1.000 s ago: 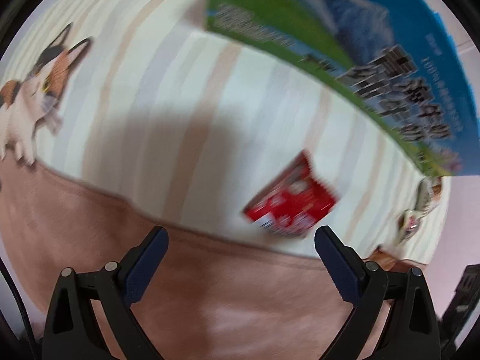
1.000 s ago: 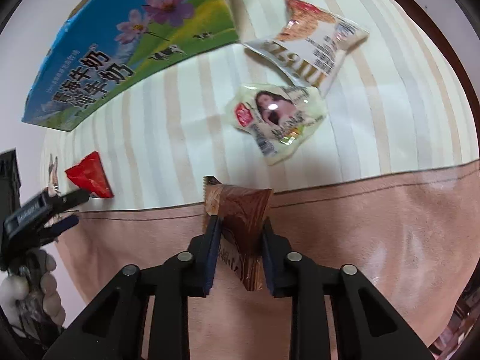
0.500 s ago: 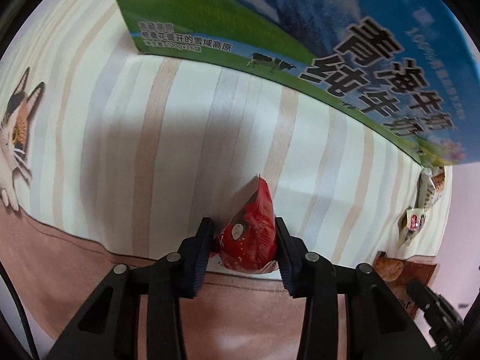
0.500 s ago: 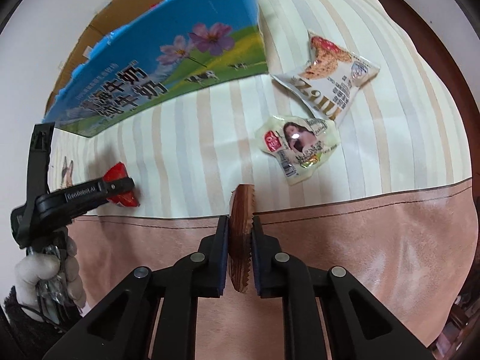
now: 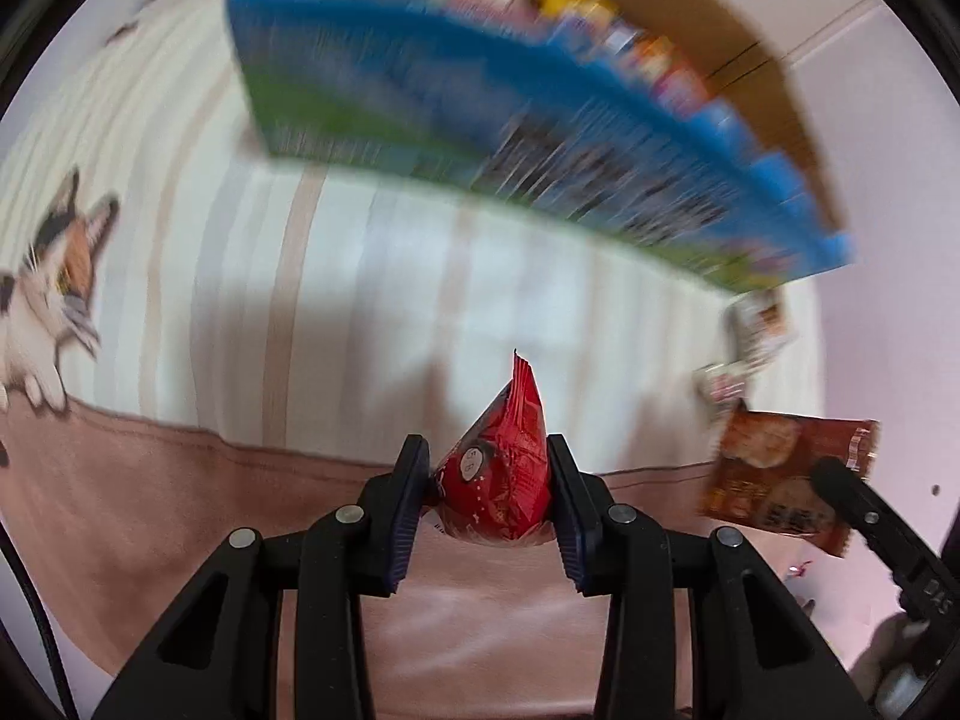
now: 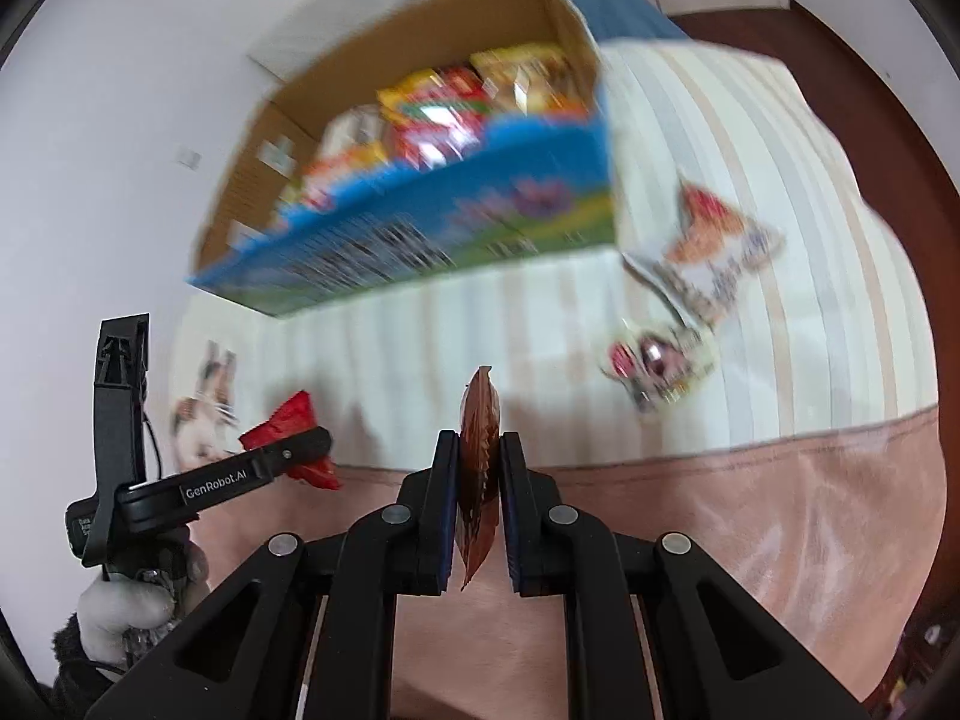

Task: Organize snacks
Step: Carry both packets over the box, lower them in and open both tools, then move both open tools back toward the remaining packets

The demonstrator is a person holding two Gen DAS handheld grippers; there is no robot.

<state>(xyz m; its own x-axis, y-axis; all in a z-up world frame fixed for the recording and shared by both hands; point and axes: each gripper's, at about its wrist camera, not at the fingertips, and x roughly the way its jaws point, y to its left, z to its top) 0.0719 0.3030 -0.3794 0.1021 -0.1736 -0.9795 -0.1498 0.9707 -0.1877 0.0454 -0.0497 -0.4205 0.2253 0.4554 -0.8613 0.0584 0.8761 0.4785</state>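
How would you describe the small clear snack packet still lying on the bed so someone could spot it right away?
Start at the big blue cardboard box full of snacks on the striped cream bedspread. Off its right corner lies a large white and orange bag; just below that is the small clear packet with a red round logo. It is the smaller, shinier of the two.

Both wrist views look steeply down — sharing the snack box (image 5: 540, 138).
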